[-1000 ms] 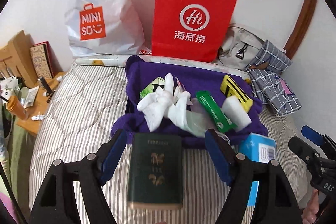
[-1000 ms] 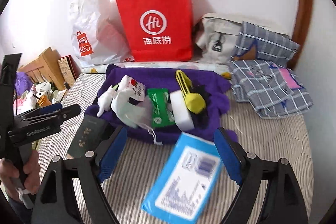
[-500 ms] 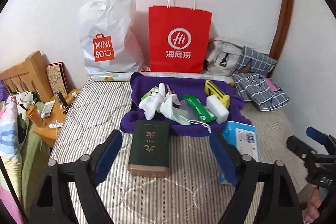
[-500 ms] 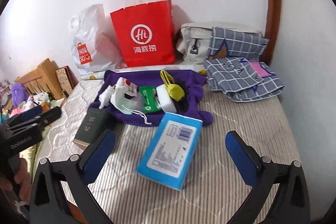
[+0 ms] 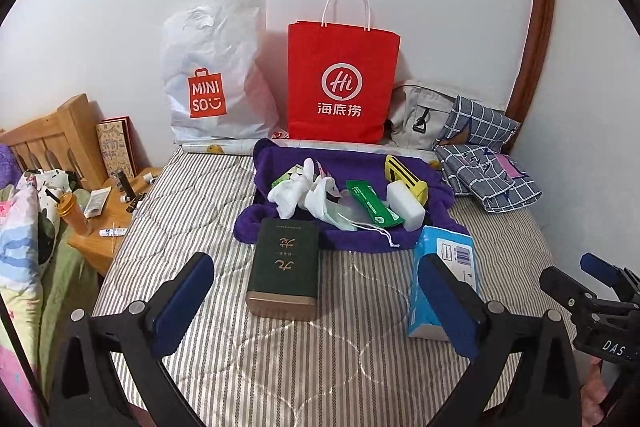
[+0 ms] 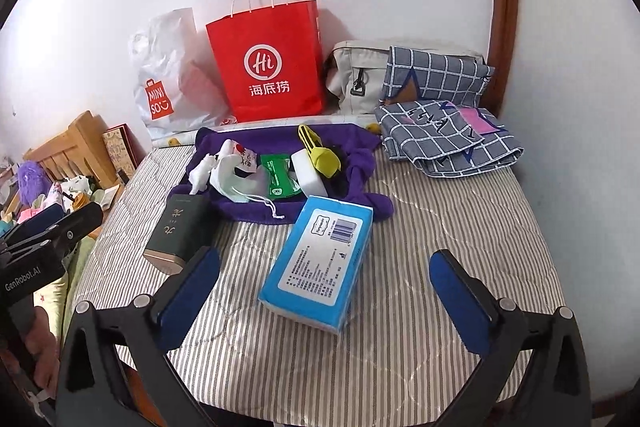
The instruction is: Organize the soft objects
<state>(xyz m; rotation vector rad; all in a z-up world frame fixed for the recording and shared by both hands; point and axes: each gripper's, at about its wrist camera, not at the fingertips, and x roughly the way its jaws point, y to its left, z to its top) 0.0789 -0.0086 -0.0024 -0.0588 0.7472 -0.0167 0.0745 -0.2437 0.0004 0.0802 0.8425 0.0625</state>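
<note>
A purple towel point(image 5: 360, 159) lies spread on the striped mattress point(image 5: 180, 187). On it are white socks point(image 5: 292, 191), a green wipes pack point(image 5: 370, 203), a white sponge point(image 5: 404, 205) and a yellow clip point(image 5: 402, 173). In front of it lies a dark green box point(image 5: 286, 267). My left gripper point(image 5: 314, 267) hovers just short of the box, its jaws opening, with nothing pressed between them. A blue tissue pack point(image 6: 320, 259) lies flat before my right gripper point(image 6: 326, 257), which is open wide and touches nothing.
A red paper bag point(image 5: 344, 83), a white plastic bag point(image 5: 216, 75), a grey bag point(image 5: 420, 111) and folded checked cloth point(image 6: 444, 139) line the wall. A cluttered wooden bedside table point(image 5: 104, 223) stands left of the bed. The mattress's front edge is near.
Both grippers drew back and up from the bed and their jaws spread wider. The green box and the blue tissue pack stayed on the mattress, now farther from the fingers.
</note>
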